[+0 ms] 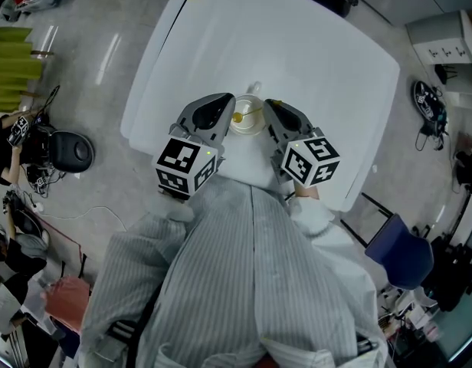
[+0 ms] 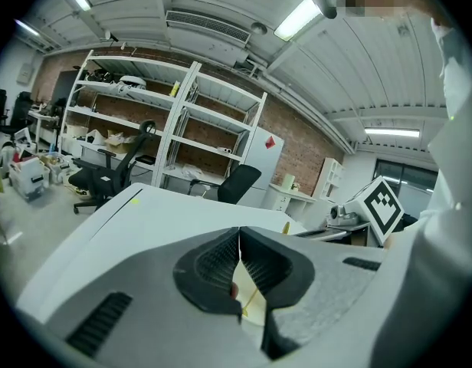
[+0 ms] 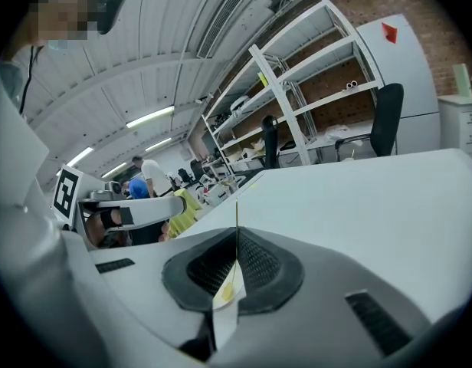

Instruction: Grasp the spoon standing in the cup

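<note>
1. White table [image 1: 297,44] stretches beyond the left gripper [image 2: 240,234], whose jaws are shut on nothing.
2. Cup [image 1: 247,128], whole only in the head view, sits between both grippers' tips, holding the spoon [image 1: 239,117].
3. Only its own view shows the right gripper [image 3: 237,240] clamped on that thin yellow handle (bowl below, in the cup).

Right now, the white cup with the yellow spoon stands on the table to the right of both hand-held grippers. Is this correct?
No. In the head view the cup with the spoon stands on the table between the left hand-held gripper and the right hand-held gripper, not right of both.
</note>
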Demonstrator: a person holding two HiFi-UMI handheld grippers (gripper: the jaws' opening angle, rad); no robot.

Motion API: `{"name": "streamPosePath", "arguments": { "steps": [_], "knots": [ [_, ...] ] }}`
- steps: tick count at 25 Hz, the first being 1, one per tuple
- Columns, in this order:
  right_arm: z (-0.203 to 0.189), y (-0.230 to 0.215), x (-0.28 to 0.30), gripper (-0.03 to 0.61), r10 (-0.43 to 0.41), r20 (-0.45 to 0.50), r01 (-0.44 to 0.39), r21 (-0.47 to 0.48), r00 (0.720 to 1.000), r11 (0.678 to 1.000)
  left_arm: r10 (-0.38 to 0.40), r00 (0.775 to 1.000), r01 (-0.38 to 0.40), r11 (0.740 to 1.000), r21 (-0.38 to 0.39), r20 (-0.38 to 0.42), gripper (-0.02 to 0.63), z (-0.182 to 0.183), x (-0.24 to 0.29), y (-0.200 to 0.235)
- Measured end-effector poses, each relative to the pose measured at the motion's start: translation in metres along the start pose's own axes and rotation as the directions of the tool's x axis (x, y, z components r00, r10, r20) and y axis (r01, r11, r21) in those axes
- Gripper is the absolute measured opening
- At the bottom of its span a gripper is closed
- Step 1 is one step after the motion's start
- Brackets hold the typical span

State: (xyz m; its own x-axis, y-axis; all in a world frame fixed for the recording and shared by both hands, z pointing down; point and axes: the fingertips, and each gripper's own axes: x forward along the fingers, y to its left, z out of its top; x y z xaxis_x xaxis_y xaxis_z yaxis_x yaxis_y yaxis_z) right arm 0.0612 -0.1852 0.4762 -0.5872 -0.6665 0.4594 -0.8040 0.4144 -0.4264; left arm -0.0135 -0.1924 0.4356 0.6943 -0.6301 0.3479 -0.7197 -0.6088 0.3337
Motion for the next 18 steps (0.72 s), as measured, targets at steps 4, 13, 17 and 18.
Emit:
{"name": "streamPosePath", "arguments": {
  "steps": [4, 13, 17, 18],
  "knots": [
    [0.000, 0.004, -0.002, 0.011, 0.006, -0.001, -0.006, -0.017, 1.000, 1.000, 0.001, 1.000, -0.001, 1.000, 0.009, 0.009, 0.012, 0.002, -0.004, -0.001],
    [0.016, 0.014, -0.015, 0.011, 0.008, 0.030, -0.008, -0.016, 1.000, 1.000, 0.001, 0.999, -0.002, 1.000, 0.026, 0.040, 0.012, 0.015, -0.015, -0.004],
    [0.026, 0.017, -0.024, 0.011, 0.013, 0.056, -0.013, -0.016, 0.998, 1.000, -0.001, 0.998, -0.001, 1.000, 0.031, 0.057, 0.012, 0.020, -0.016, -0.008],
    [0.030, 0.018, -0.027, 0.011, 0.017, 0.066, -0.016, -0.015, 0.998, 1.000, -0.001, 0.998, -0.001, 1.000, 0.032, 0.061, 0.012, 0.022, -0.016, -0.009]
  ]
}}
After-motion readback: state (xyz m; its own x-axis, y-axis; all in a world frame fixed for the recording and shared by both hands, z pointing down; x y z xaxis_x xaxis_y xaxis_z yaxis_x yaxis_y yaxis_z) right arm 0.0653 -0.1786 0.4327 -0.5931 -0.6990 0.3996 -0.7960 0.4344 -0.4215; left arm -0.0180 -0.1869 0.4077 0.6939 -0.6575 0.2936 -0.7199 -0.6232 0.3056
